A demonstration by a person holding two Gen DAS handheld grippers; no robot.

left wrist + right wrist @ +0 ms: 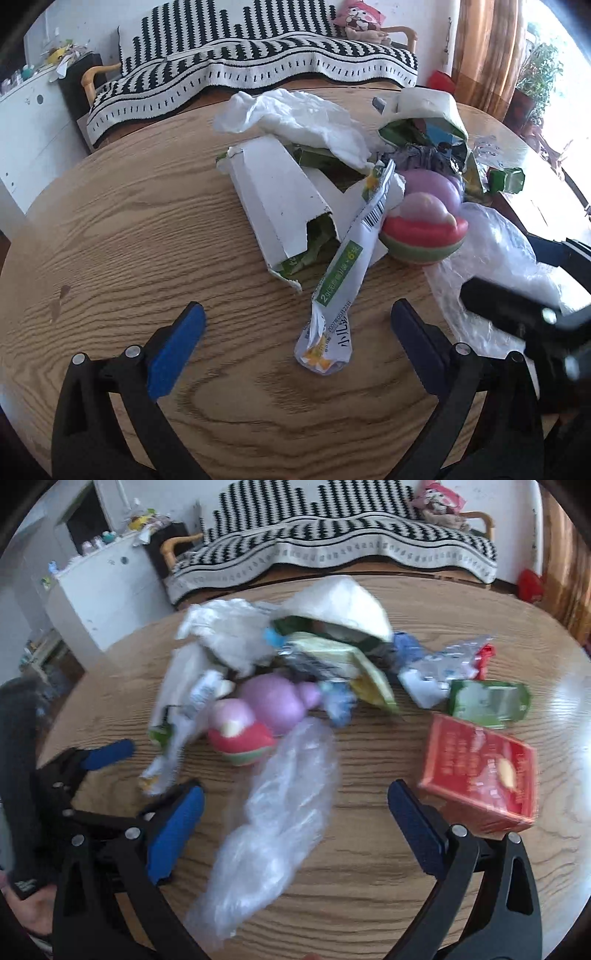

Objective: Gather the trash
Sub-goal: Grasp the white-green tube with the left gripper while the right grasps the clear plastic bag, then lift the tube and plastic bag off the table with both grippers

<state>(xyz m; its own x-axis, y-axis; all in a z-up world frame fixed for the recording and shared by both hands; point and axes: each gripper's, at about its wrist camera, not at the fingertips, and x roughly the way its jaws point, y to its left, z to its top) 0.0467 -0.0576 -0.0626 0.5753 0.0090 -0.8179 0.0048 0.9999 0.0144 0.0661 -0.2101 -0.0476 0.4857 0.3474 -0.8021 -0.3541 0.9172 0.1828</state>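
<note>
A heap of trash lies on the round wooden table (110, 229). In the left wrist view my left gripper (297, 343) stands open around the near end of a long white-and-green sachet wrapper (340, 280); its jaws do not touch it. Behind it lie a torn white carton (273, 199), crumpled white tissue (295, 118) and a torn green packet (424, 129). In the right wrist view my right gripper (295, 823) is open over a clear plastic bag (280, 812), with a red box (480, 771) just beyond its right finger. My left gripper (110, 775) shows at the left, beside the wrapper (173, 746).
A red, green and pink round toy (421, 232) and a purple one (432, 188) sit among the trash. A small green carton (487, 701) and foil wrappers (443, 661) lie at the right. A black-and-white covered sofa (258, 62) stands behind the table, a white cabinet (103, 590) to the left.
</note>
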